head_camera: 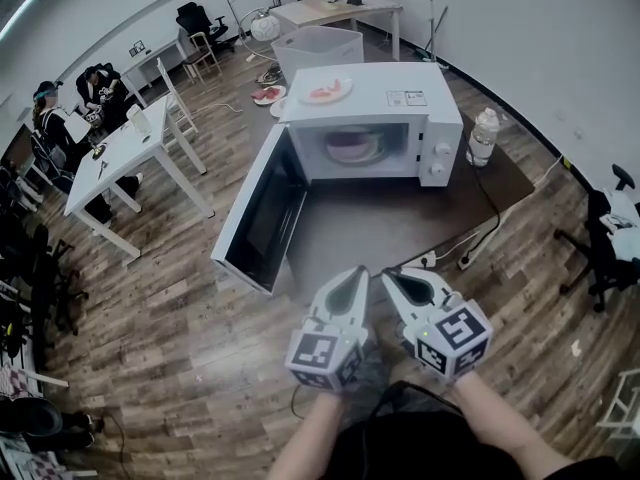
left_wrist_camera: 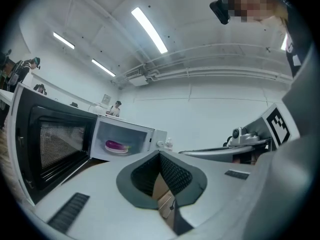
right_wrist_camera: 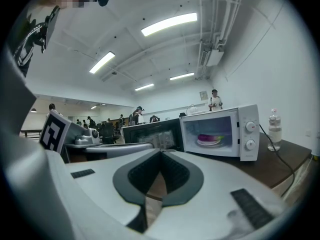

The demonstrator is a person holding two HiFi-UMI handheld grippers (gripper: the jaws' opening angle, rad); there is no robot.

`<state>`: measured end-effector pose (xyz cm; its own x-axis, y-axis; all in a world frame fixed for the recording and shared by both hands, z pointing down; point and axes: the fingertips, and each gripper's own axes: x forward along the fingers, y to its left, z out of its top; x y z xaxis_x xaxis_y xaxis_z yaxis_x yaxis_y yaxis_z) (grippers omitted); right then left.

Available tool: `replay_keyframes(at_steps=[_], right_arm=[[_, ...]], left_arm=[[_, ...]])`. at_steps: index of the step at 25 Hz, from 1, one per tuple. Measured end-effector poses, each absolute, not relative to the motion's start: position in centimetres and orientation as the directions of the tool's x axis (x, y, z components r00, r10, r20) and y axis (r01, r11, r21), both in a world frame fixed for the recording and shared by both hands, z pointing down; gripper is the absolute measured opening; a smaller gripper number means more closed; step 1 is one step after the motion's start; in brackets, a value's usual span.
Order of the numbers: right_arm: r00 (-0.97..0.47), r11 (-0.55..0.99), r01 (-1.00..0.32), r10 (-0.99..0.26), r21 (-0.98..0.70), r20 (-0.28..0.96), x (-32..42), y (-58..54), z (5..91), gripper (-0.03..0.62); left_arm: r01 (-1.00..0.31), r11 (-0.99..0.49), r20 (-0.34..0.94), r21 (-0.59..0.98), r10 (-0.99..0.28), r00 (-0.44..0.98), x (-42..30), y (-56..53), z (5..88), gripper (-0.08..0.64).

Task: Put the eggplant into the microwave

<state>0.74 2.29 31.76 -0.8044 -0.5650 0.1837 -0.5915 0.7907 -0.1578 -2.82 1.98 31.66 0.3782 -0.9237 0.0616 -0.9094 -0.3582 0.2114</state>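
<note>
Eggplant (right_wrist_camera: 210, 137): purple, lying on a plate (right_wrist_camera: 208, 143) inside the microwave (head_camera: 400, 98), far on the desk (head_camera: 400, 223). Placement looks complete.
Door (head_camera: 262, 213): swung open leftward; shutting it seems the only move left.
Left claw (head_camera: 352, 276), right claw (head_camera: 398, 278): both pinched closed, empty, near side.
Bottle (head_camera: 483, 136): right of the microwave, no obstruction.
</note>
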Motion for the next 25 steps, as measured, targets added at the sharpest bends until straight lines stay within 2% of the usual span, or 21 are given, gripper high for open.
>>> replay_keyframes(at_steps=[25], right_arm=[[-0.832, 0.814, -0.553, -0.53, -0.179, 0.163, 1.4, 6.3, 30.9, 0.001]], left_arm=[[-0.922, -0.323, 0.064, 0.213, -0.937, 0.343, -3.1, 6.7, 31.2, 0.012]])
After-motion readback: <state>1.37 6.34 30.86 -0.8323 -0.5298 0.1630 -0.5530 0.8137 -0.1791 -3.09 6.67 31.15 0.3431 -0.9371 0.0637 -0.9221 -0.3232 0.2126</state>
